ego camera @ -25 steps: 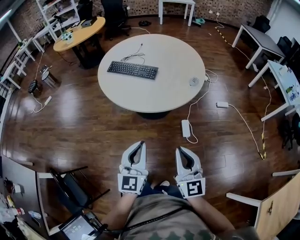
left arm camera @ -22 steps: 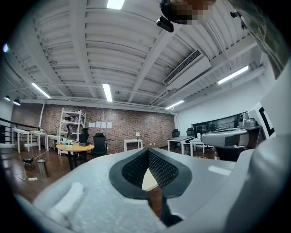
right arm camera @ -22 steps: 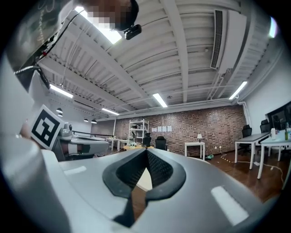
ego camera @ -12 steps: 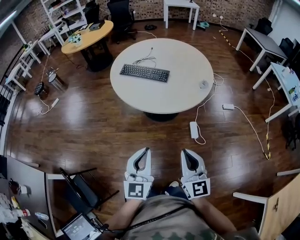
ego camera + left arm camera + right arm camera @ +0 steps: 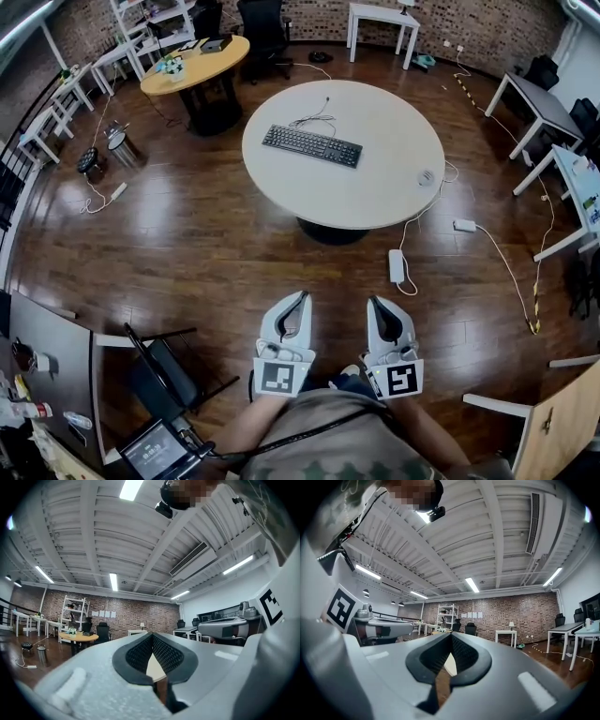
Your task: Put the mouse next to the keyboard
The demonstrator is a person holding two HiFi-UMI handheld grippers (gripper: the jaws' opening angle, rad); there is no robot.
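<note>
A black keyboard (image 5: 312,145) lies on the round beige table (image 5: 375,202), left of its middle. The small pale mouse (image 5: 427,177) sits near the table's right edge, well apart from the keyboard. Both grippers are held low, close to my body and far short of the table, over the wooden floor. My left gripper (image 5: 302,295) is shut with nothing in it, its tips meeting in the left gripper view (image 5: 152,635). My right gripper (image 5: 375,301) is also shut and empty, tips together in the right gripper view (image 5: 451,635).
A white power strip (image 5: 397,265) and cables lie on the floor between me and the table. A black chair (image 5: 159,375) and laptop (image 5: 155,455) stand at lower left. A round wooden table (image 5: 195,63) is at the back left, and white desks (image 5: 539,103) at the right.
The head view has shifted: the table, keyboard and mouse now sit further right in the picture. Both grippers stay shut and side by side, a little lower and further right.
</note>
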